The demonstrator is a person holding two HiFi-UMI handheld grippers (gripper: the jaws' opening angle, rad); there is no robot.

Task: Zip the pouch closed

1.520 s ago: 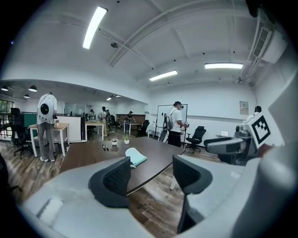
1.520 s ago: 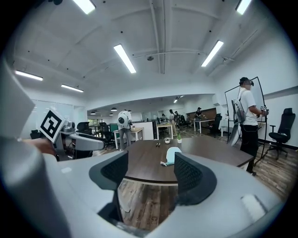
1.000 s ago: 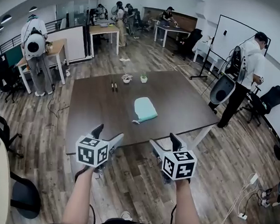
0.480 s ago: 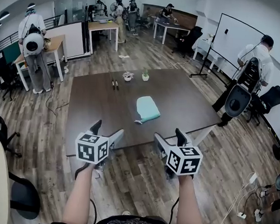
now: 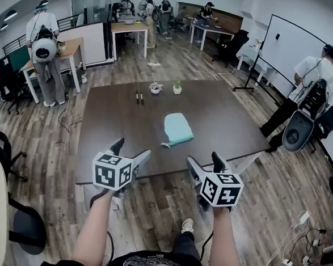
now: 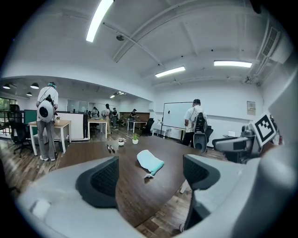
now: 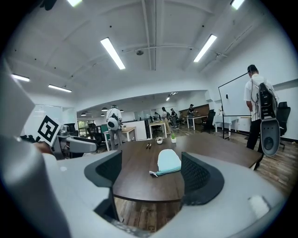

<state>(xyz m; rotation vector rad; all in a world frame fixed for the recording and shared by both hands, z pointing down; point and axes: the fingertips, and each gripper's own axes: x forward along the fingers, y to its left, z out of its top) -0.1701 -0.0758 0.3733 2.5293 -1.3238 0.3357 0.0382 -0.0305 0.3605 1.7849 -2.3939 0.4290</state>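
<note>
A light teal pouch [image 5: 177, 129] lies flat on the dark brown table [image 5: 110, 131], its pull tab pointing at the near edge. My left gripper [image 5: 131, 151] is held at the table's near edge, left of the pouch and well short of it, open with nothing between its jaws. My right gripper [image 5: 204, 159] hovers at the same edge on the right, also open and holding nothing. In the left gripper view the pouch [image 6: 150, 161] shows far ahead between the pads [image 6: 100, 181]. In the right gripper view the pouch [image 7: 168, 162] also lies ahead.
Two dark pens [image 5: 139, 97] and two small potted plants [image 5: 155, 88] [image 5: 177, 87] stand at the table's far side. A person with a backpack [image 5: 309, 105] stands right of the table by a whiteboard [image 5: 289, 50]. Another person [image 5: 45, 53] stands at a desk on the left.
Both grippers have moved forward towards the table's near edge and dipped a little. Their jaws have spread slightly wider. The person on the right has shifted along the table's side.
</note>
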